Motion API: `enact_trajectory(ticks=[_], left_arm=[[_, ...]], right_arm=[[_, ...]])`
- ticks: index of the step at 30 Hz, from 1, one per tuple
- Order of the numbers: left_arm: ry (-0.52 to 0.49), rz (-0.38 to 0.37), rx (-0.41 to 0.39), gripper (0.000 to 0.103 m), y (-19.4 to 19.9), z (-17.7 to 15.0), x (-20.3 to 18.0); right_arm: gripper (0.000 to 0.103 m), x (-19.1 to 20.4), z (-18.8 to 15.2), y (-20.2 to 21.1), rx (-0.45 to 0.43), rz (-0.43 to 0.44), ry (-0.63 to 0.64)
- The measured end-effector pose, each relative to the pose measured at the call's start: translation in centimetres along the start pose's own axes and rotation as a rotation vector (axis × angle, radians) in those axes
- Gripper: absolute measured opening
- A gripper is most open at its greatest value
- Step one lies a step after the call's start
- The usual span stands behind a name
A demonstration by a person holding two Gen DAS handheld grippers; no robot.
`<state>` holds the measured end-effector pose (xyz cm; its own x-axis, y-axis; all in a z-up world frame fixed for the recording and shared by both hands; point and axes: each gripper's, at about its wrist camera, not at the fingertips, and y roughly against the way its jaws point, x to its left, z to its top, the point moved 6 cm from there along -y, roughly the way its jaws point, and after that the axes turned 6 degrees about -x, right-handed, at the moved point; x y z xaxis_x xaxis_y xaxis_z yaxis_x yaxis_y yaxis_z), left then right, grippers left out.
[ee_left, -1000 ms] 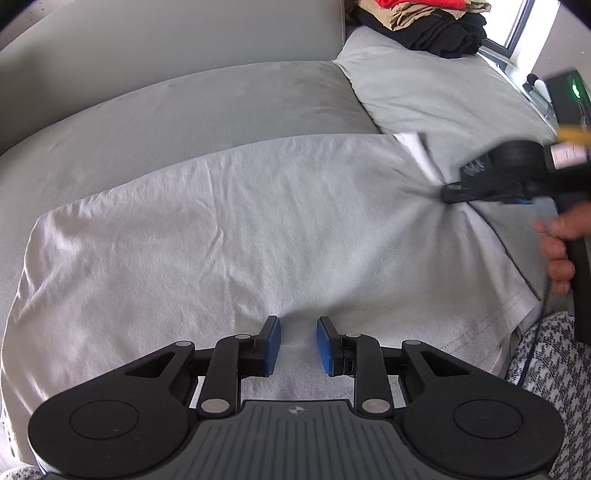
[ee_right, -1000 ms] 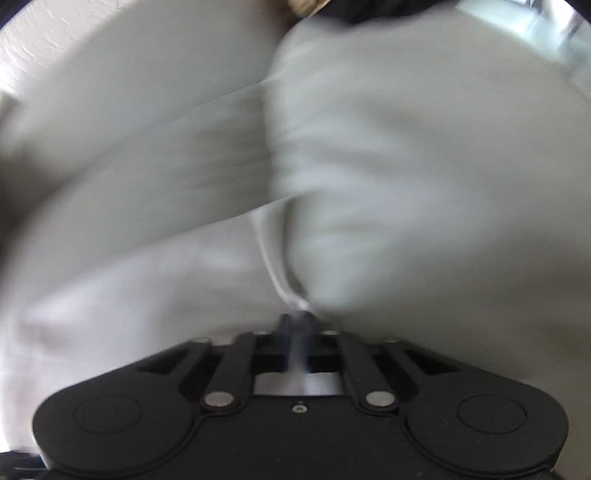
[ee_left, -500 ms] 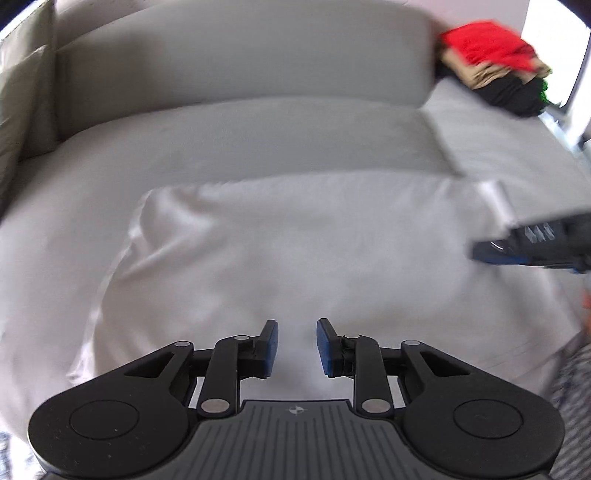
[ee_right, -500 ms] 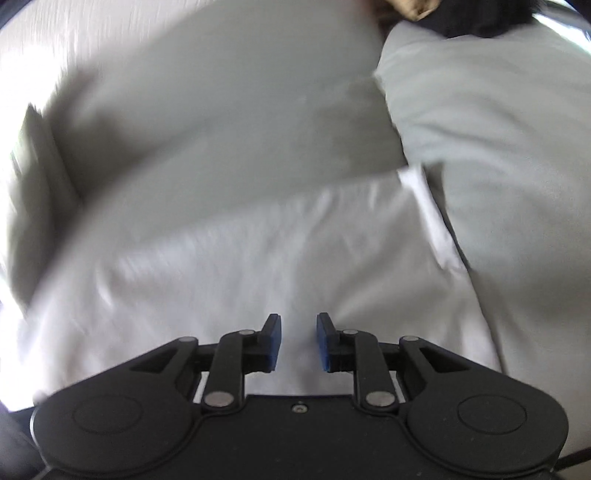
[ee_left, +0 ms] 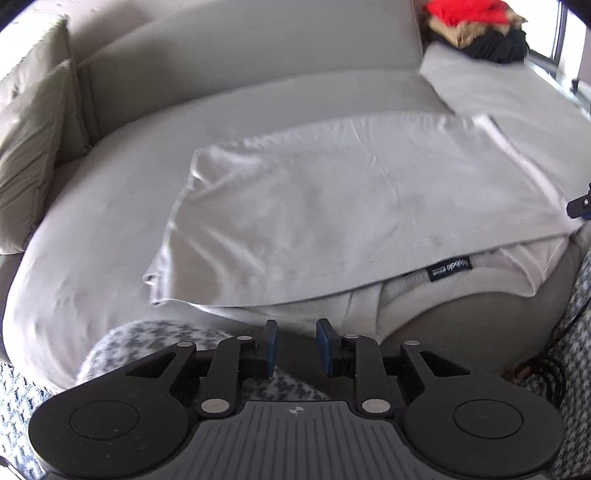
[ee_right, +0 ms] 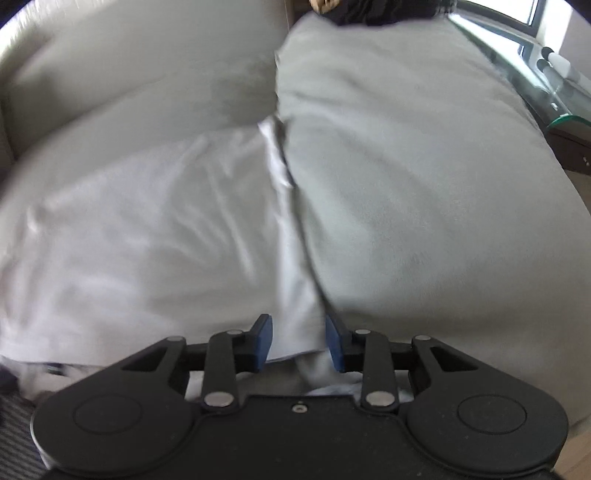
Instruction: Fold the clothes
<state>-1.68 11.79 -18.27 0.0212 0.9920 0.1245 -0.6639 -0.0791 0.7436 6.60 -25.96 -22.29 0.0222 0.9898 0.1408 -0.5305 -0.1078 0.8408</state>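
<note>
A white T-shirt (ee_left: 332, 206) lies folded in half on the grey sofa seat, its collar with a dark label (ee_left: 448, 268) showing under the near edge. My left gripper (ee_left: 294, 345) hovers open just short of that near edge, with nothing between its fingers. In the right wrist view the same shirt (ee_right: 147, 236) fills the left half. My right gripper (ee_right: 298, 341) is open, its fingers either side of the shirt's right edge strip. A tip of the right gripper (ee_left: 580, 206) shows at the right edge of the left wrist view.
The grey sofa (ee_left: 258, 92) has a second seat cushion (ee_right: 424, 166) to the right. A pile of red, tan and black clothes (ee_left: 476, 26) sits at the far right. Beige pillows (ee_left: 29, 147) lean at the left. A glass side table (ee_right: 554, 92) stands beyond the right cushion.
The right gripper has let go of the shirt's corner and opened, then dropped back to the near right edge. The left gripper pulled back toward me, past the shirt's near edge.
</note>
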Motion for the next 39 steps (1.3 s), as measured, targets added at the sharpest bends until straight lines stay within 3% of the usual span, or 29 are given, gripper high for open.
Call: enact_trajectory(ticks=[4, 7, 9, 11, 13, 14, 15, 16, 17, 20, 22, 25, 27, 35, 39], left_arm=[[0.085, 0.015, -0.108, 0.025, 0.9, 1.6, 2.0], [0.16, 0.029, -0.165, 0.025, -0.7, 3.5, 4.2], [0.231, 0.053, -0.174, 0.025, -2.4, 4.5, 6.2], [0.289, 0.089, -0.113, 0.024, -4.5, 4.7, 8.2], [0.334, 0.122, 0.008, 0.024, -6.3, 3.9, 9.8], [0.347, 0.139, 0.06, 0.027, -6.7, 3.4, 10.4], [0.333, 0.164, 0.066, 0.027, -6.3, 3.2, 10.7], [0.298, 0.2, 0.075, 0.028, -5.9, 3.0, 10.9], [0.275, 0.226, 0.079, 0.033, -5.5, 2.8, 11.1], [0.311, 0.207, 0.045, 0.029, -4.4, 2.7, 11.7], [0.329, 0.222, -0.011, 0.02, -3.3, 2.8, 11.8], [0.323, 0.185, -0.137, 0.021, -1.5, 3.1, 10.8], [0.291, 0.152, -0.188, 0.022, -1.2, 3.5, 9.3], [0.043, 0.025, -0.16, 0.026, -3.0, 5.1, 0.1], [-0.057, 0.032, -0.112, 0.029, -4.0, 3.4, -2.8]], right_arm=[[0.033, 1.2, -0.6, 2.5, -0.102, 0.172, -0.114], [0.017, 2.6, -0.9, 1.6, -0.118, 0.283, -0.183], [0.017, 2.9, -0.7, 0.2, -0.131, 0.328, -0.238], [0.017, 2.5, -0.8, -1.2, -0.143, 0.343, -0.312], [0.017, 1.7, -0.9, -2.5, -0.144, 0.33, -0.388], [0.01, 0.6, -1.5, -2.7, -0.123, 0.251, -0.399], [0.002, -0.7, -1.8, -2.8, -0.121, 0.173, -0.426], [0.002, -1.9, -2.1, -2.8, -0.12, 0.101, -0.451], [0.002, -2.9, -2.1, -2.7, -0.126, 0.076, -0.461], [0.004, -2.8, -1.6, -2.0, -0.127, 0.068, -0.4], [0.008, -2.9, -1.2, -1.2, -0.17, 0.079, -0.393], [0.013, -2.9, -0.5, -0.1, -0.251, 0.116, -0.383], [0.013, -2.3, -0.3, 0.0, -0.26, 0.163, -0.375], [0.014, 5.3, 0.1, -0.5, -0.184, 0.311, -0.159], [0.015, 7.5, -0.9, -0.9, -0.168, 0.241, -0.051]])
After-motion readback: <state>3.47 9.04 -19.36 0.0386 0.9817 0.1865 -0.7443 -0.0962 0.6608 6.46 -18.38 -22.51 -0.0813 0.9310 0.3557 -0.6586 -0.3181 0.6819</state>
